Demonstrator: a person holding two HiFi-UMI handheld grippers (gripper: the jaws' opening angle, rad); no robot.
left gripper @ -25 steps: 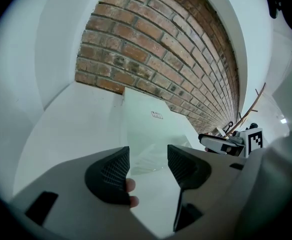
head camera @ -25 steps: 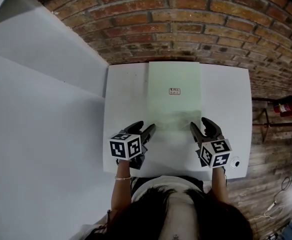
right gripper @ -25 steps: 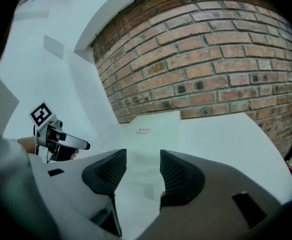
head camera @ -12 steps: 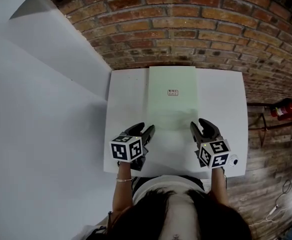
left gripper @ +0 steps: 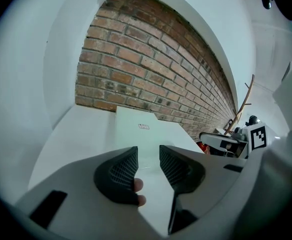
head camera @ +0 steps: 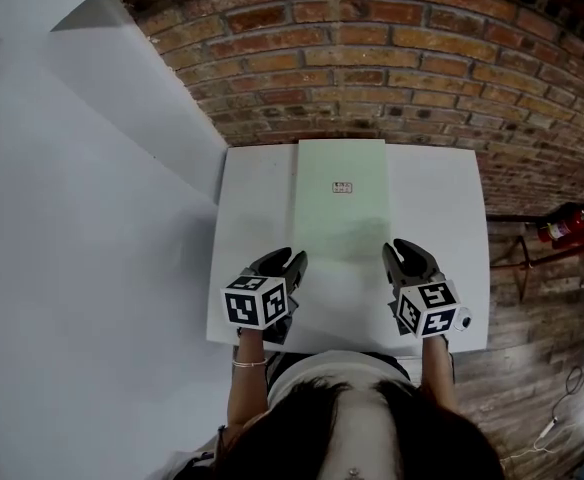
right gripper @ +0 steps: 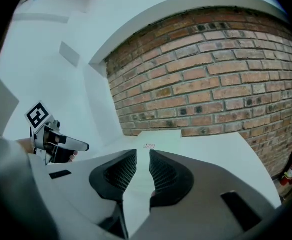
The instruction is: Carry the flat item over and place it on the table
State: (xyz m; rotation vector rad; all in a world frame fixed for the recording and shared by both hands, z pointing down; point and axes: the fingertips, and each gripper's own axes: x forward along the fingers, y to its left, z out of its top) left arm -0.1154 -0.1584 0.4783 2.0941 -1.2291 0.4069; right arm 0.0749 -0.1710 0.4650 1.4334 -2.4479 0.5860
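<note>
Sheet [head camera: 340, 203] lies flat on the table [head camera: 252, 208], its long axis running straight away from me to the wall [head camera: 372, 58] and its near end just ahead of and between my grippers. The left gripper [head camera: 296, 263] sits off the near left corner and the right gripper [head camera: 392, 255] off the right, equally near, neither touching. Both pairs of jaws have just been closing on nothing: the left shows a narrow gap, the right a slimmer one. I judge the placing done.

One sheet [head camera: 341, 200], one table [head camera: 255, 218], two claws [head camera: 295, 261] [head camera: 393, 255]
</note>
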